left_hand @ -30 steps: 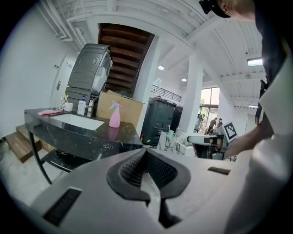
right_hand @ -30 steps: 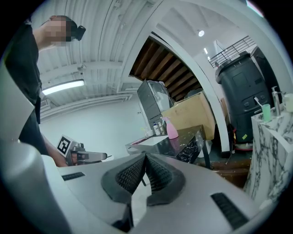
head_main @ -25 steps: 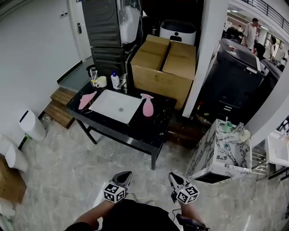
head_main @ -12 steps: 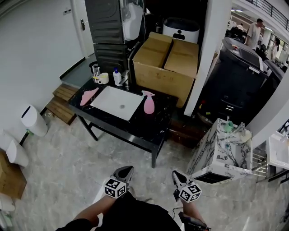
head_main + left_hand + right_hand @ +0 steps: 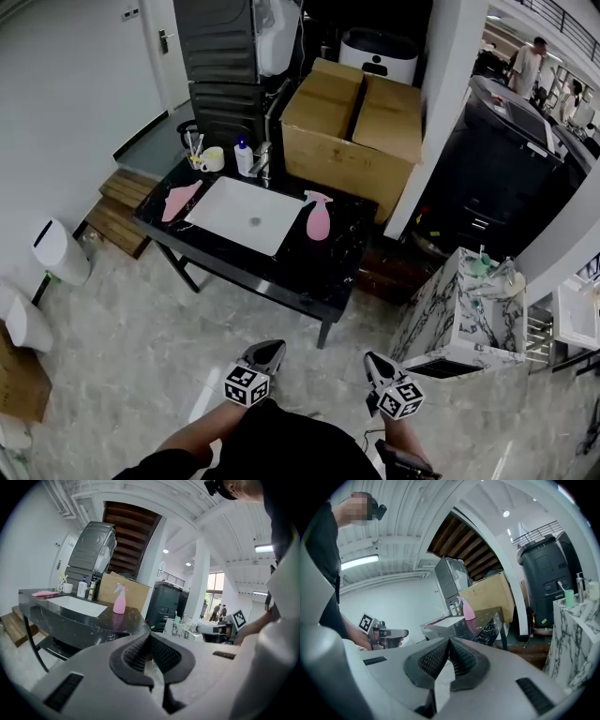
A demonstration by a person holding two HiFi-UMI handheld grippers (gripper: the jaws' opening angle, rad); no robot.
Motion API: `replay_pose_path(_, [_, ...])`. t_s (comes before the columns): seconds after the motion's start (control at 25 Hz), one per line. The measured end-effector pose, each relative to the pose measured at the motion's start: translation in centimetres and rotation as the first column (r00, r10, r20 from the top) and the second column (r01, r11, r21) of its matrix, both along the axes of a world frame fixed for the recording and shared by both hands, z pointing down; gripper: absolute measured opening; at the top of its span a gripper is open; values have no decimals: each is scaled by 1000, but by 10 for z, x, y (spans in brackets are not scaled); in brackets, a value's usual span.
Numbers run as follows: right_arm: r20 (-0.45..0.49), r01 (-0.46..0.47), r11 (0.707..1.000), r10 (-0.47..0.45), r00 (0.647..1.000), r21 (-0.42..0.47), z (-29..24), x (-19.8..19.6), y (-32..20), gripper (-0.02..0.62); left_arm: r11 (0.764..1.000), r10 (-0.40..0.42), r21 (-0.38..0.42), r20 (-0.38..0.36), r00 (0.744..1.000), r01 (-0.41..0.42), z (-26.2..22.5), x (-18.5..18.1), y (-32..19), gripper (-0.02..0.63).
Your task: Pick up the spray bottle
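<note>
A pink spray bottle [image 5: 318,216] stands upright on the black table [image 5: 309,272], just right of the white sink basin [image 5: 240,215]. It also shows in the left gripper view as the spray bottle [image 5: 119,600] and far off in the right gripper view as the spray bottle [image 5: 468,608]. My left gripper [image 5: 266,352] and right gripper [image 5: 377,364] hang low in front of me, well short of the table. Both are shut with nothing between their jaws.
Large cardboard boxes [image 5: 354,128] stand behind the table. A cup with brushes [image 5: 204,157], a white pump bottle [image 5: 243,157] and a pink cloth [image 5: 179,199] sit on the table's left part. A marbled cabinet [image 5: 459,319] stands to the right, a white bin [image 5: 56,249] at the left.
The view has shifted a little towards the table. Both grippers moved slightly right and lower in the head view, still shut and empty.
</note>
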State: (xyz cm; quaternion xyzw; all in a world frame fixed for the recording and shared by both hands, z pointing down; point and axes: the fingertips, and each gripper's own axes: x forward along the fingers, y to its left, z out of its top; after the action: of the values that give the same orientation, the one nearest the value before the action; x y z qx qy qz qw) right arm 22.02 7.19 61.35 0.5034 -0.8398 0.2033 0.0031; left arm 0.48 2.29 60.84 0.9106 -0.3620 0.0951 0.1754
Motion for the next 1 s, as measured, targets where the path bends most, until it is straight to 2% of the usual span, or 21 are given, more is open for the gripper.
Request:
replay_pose_path(0.32, [-24, -79, 997, 79, 997, 19, -13, -32, -52, 26, 997, 77, 12, -28, 997, -77, -5, -27, -67, 8])
replay_pose_path(0.6, [-56, -119, 993, 119, 991, 6, -17, -64, -85, 26, 991, 137, 2, -57, 989, -137, -7, -51, -100, 8])
replay_pose_path(0.84, [-90, -137, 991, 137, 986, 14, -25, -90, -112, 26, 991, 134, -13, -68, 989, -135, -1, -87, -118, 8])
replay_pose_path(1.0, [-108, -130, 991, 133, 985, 28, -33, -99, -129, 26, 992, 128, -8, -81, 989, -129, -1, -99, -127, 8])
